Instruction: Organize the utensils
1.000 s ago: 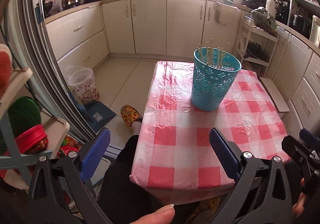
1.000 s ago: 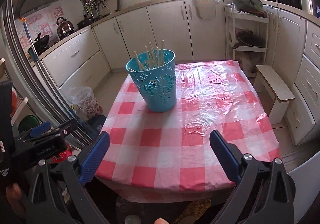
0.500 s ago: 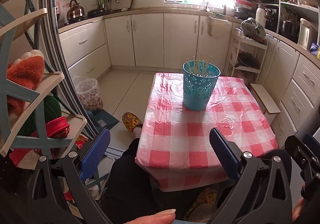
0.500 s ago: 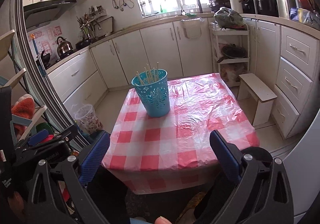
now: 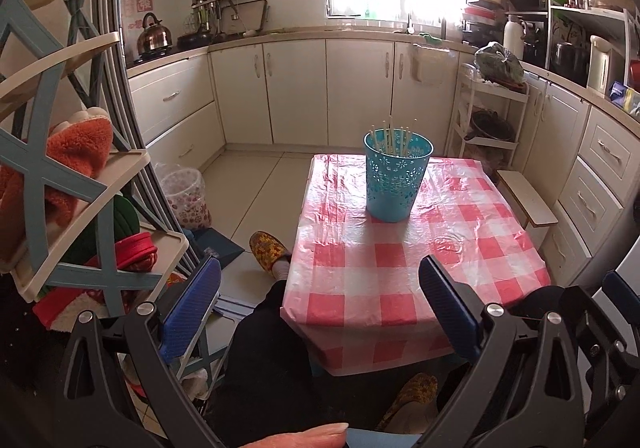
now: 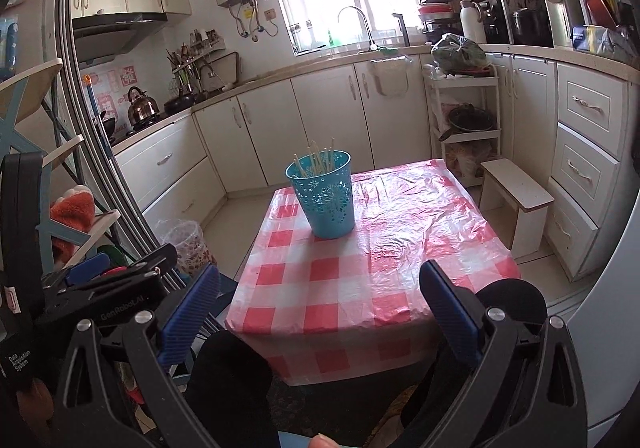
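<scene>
While both hand-held grippers [image 5: 318, 302] [image 6: 318, 302] gape empty | one basket [image 5: 397, 176] | several chopsticks [image 5: 394, 136]

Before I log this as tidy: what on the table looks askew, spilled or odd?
Nothing stands out. The blue basket stands upright on the checked tablecloth, the chopsticks all inside it. The cloth's plastic is wrinkled but dry.

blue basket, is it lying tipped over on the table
No, the blue basket stands upright on the checked tablecloth, with the chopsticks sticking up out of its open top.
</scene>
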